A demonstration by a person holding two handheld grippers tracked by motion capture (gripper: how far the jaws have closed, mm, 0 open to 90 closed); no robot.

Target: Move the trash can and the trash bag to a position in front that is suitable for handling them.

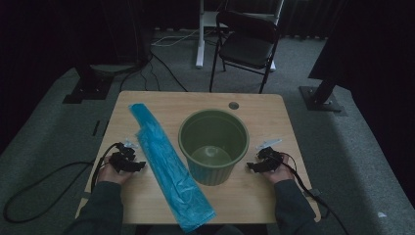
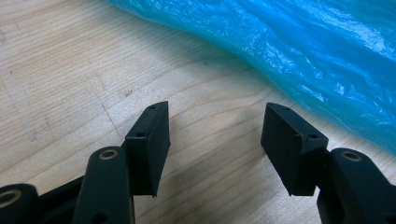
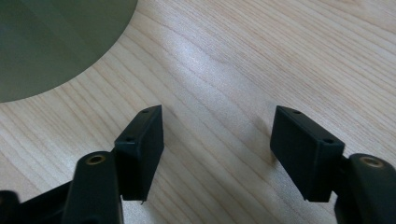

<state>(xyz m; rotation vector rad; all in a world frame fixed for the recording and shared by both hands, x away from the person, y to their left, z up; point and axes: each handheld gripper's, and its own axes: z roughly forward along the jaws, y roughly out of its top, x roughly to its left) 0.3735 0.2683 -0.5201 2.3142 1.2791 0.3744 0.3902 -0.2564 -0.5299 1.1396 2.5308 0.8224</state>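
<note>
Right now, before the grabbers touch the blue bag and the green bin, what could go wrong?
The blue bag hangs over the near edge of the table, so a tug by the open left gripper might slide it off. The thin plastic could slip or tear between the jaws. The green bin stands loose; the open right gripper might nudge it.

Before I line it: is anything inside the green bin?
Nothing shows inside the green bin; its bare bottom is visible in the high view. The near inner wall is hidden behind the rim. The blue bag lies beside it.

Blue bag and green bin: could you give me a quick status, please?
Left tool open, beside blue bag, not touching. Right tool open, beside green bin. Nothing blocking.
</note>
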